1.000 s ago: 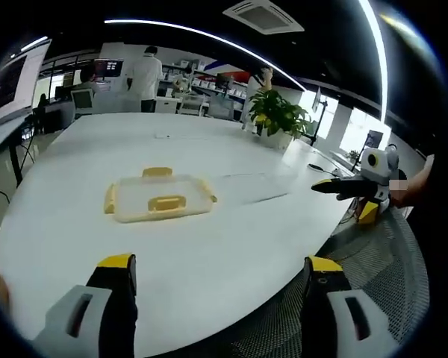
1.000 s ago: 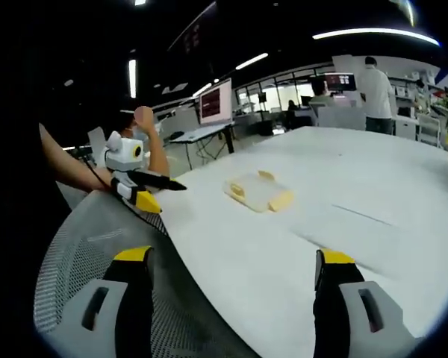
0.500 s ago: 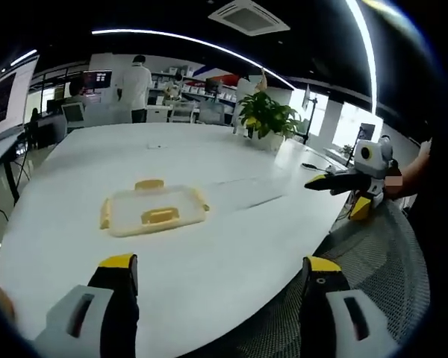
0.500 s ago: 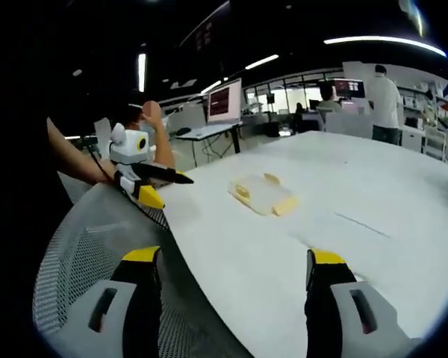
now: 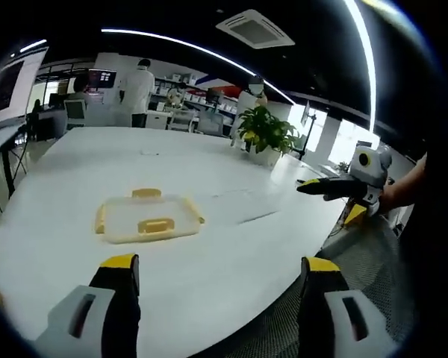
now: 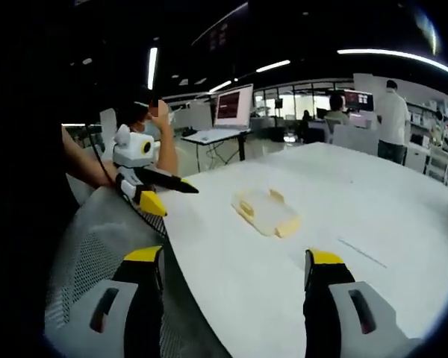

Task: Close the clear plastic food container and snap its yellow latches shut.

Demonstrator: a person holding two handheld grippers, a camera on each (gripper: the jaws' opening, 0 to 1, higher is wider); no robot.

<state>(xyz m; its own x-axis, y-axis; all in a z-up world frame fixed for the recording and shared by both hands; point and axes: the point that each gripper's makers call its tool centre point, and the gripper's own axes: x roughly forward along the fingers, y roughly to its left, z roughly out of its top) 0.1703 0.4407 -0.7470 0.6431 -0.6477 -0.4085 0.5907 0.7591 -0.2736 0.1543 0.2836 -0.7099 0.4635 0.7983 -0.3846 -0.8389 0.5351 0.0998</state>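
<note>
Container (image 5: 148,219) flat on the white surface (image 5: 231,246), both grippers well short of it, jaws spread and empty.
Left gripper view: container sits left of centre, above left gripper (image 5: 219,297), long axis running left-right in frame; yellow latches (image 5: 156,224) visible on near, far and both end edges. Right gripper (image 5: 336,187) comes in at mid right, well apart from it. Right gripper view: container (image 6: 266,212) centre frame, above right gripper (image 6: 234,298); left gripper (image 6: 153,186) at mid left looks nearer to it. Lid seems on; can't tell whether any latch is snapped, too small.
</note>
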